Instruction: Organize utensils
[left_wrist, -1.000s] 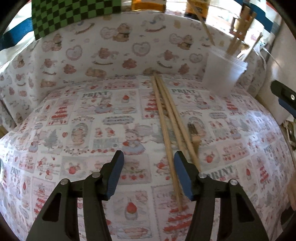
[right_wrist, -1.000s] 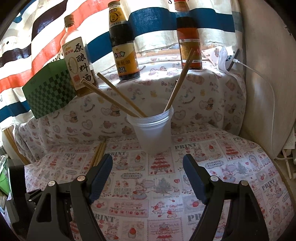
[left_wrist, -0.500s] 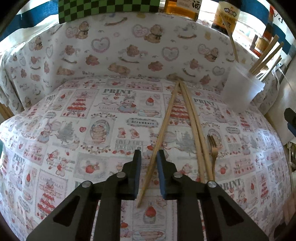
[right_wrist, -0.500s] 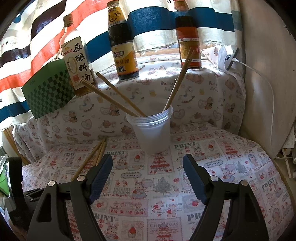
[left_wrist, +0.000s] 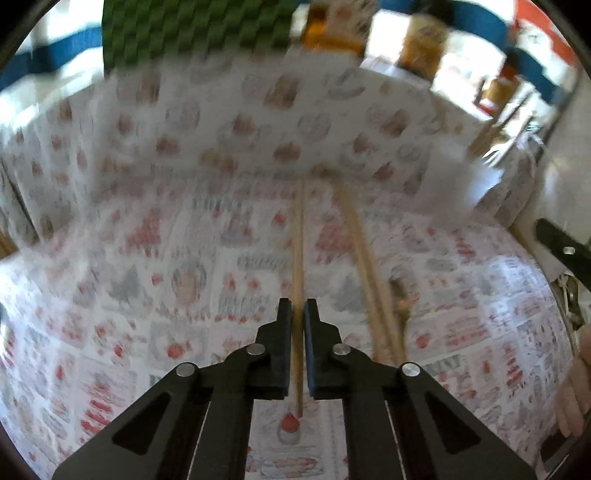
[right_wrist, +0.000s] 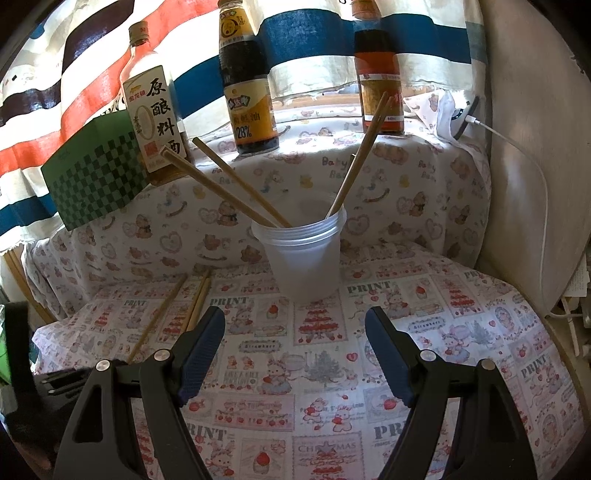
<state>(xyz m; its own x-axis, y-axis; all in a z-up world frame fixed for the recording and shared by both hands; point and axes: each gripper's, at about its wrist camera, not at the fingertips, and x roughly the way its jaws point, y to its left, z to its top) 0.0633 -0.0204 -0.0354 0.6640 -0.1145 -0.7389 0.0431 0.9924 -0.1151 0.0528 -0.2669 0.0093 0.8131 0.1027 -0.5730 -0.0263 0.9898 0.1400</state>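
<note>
My left gripper (left_wrist: 297, 308) is closing its jaws on a single wooden chopstick (left_wrist: 297, 240), whose shaft runs between the pads and away over the patterned cloth. Two more chopsticks (left_wrist: 364, 258) and a small fork (left_wrist: 400, 295) lie just to its right. The left wrist view is blurred. My right gripper (right_wrist: 295, 325) stands open above the cloth with nothing between its fingers, facing a translucent plastic cup (right_wrist: 303, 254) that holds several chopsticks (right_wrist: 229, 192). The loose chopsticks (right_wrist: 199, 299) show left of that cup.
Three sauce bottles (right_wrist: 247, 85) and a green checkered box (right_wrist: 96, 173) stand on the covered ledge behind the cup. A white cable (right_wrist: 517, 147) hangs along the wall at right. A person's hand (left_wrist: 576, 387) shows at the right edge.
My left gripper slid left over one chopstick and shut on it; that chopstick swung apart from the other two. The right gripper stayed still and open.
</note>
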